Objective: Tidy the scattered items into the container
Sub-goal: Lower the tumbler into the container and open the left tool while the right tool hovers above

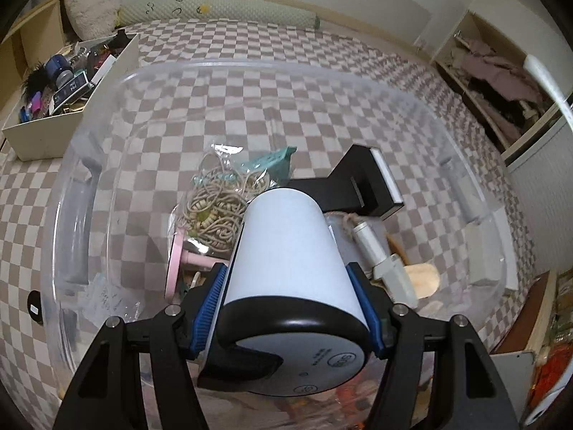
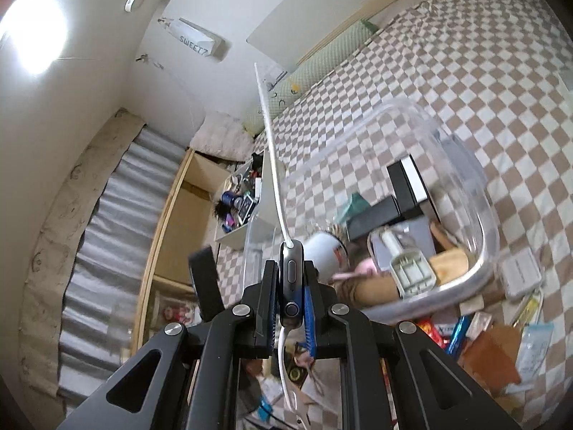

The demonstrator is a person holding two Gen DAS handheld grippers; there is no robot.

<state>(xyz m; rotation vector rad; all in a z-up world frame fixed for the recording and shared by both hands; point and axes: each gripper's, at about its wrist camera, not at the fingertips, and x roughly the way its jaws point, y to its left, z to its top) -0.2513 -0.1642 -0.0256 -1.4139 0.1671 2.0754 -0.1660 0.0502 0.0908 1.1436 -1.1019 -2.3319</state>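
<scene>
My left gripper [image 1: 292,297] was clamped on a white cylinder with a black end band and a grey printed base [image 1: 286,251], its blue ribbed pads [image 1: 209,308] pressing both sides, and I held it tilted down over the clear plastic tub with rounded corners [image 1: 71,193] that sat on the brown-and-cream checked bedcover [image 1: 250,53]. Beneath the cylinder, inside the tub, lay a bag of tangled beige cord [image 1: 215,200], a pink spool-like piece [image 1: 179,261], a black T-shaped block with a white edge [image 1: 369,182] and a silver tube on a grey plastic part [image 1: 372,247]; the cylinder hid whatever lay directly below it. To the far left a cream open box full of small clutter [image 1: 53,132] stood well apart from the tub. My right gripper [image 2: 290,283] was pressed together on a dark grey smartwatch body with a side button and crown [image 2: 292,276], seen edge-on, with its white strap [image 2: 272,143] sticking up stiffly ahead and another length trailing back under the fingers. That watch was held near the tub's near-left corner; I could not tell whether it was over the rim. More loose packets and wrappers [image 2: 494,344] lay scattered beside the tub at lower right, too blurred and cut off by the frame edge to make out.
</scene>
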